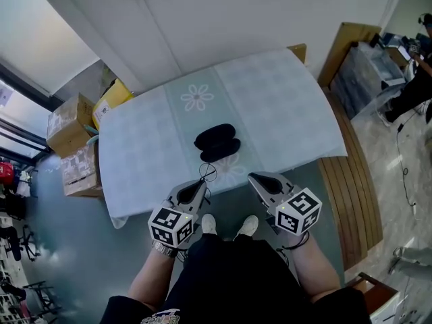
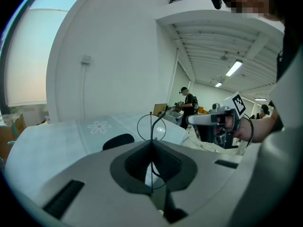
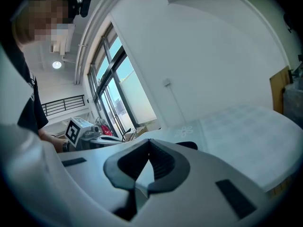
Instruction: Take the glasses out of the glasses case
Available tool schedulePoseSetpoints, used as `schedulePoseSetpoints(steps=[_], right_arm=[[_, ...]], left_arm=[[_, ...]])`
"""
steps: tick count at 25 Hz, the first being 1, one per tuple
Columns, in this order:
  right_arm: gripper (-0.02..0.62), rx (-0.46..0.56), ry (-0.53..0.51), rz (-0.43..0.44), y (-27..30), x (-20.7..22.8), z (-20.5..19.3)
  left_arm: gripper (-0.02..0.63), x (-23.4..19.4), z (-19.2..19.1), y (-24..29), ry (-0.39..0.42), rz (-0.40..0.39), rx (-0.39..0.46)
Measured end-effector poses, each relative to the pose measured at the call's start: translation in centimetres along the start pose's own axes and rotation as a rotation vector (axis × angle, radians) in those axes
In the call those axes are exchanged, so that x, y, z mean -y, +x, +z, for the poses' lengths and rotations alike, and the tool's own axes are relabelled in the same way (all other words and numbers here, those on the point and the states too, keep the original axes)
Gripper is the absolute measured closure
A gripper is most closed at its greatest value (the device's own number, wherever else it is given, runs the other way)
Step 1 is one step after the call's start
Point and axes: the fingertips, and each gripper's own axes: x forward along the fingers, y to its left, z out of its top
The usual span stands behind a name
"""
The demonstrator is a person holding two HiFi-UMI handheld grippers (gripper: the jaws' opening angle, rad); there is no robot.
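The black glasses case (image 1: pixel 217 142) lies open in two oval halves in the middle of the pale tablecloth (image 1: pixel 283 106). Thin wire-rimmed glasses (image 1: pixel 208 173) hang off the near table edge, pinched in my left gripper (image 1: pixel 201 183). In the left gripper view the jaws of my left gripper (image 2: pixel 151 144) are shut on the wire frame, and one round lens (image 2: pixel 152 126) stands above the tips, with the case (image 2: pixel 118 140) behind on the table. My right gripper (image 1: pixel 252 177) hovers beside the left one at the table edge. In its own view my right gripper (image 3: pixel 149 142) is shut and holds nothing.
Cardboard boxes (image 1: pixel 71 140) and a yellow box (image 1: pixel 111 100) stand on the floor left of the table. A wooden bench (image 1: pixel 351 194) runs along the right side, with plastic crates (image 1: pixel 368 73) behind it. A person (image 1: pixel 412 86) stands at the far right.
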Motion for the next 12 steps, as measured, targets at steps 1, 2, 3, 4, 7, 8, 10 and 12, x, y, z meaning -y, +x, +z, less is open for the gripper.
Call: schedulePoseSetpoints(steps=[1, 2, 3, 4, 7, 8, 10, 12], right_arm=[[0.572, -0.004, 0.003, 0.0, 0.3, 0.0, -0.2], [0.572, -0.006, 0.006, 0.0, 0.7, -0.1, -0.4], [0.572, -0.009, 0.008, 0.0, 1.1, -0.2, -0.5], [0.572, -0.011, 0.009, 0.001, 1.5, -0.5, -0.7], [0.572, -0.018, 0.009, -0.003, 2.7, -1.5, -1.1], [0.572, -0.02, 0.009, -0.006, 3.1, -1.8, -1.2], [0.572, -0.022, 0.009, -0.014, 4.0, -2.8, -1.4], [0.572, -0.022, 0.007, -0.022, 4.7, -4.0, -1.5]], left_arm=[[0.575, -0.1, -0.1, -0.2, 0.0, -0.001, 0.0], [0.575, -0.3, -0.1, -0.3, 0.003, -0.003, -0.001], [0.575, -0.5, -0.3, -0.5, 0.008, -0.005, -0.004], [0.575, -0.7, -0.5, -0.8, 0.014, -0.005, -0.008], [0.575, -1.8, -0.9, -1.8, 0.023, -0.009, -0.014], [0.575, -2.2, -1.0, -2.2, 0.023, -0.012, -0.014], [0.575, -2.9, -1.3, -2.9, 0.023, -0.021, -0.016], [0.575, -3.6, -1.5, -3.8, 0.027, -0.032, -0.015]])
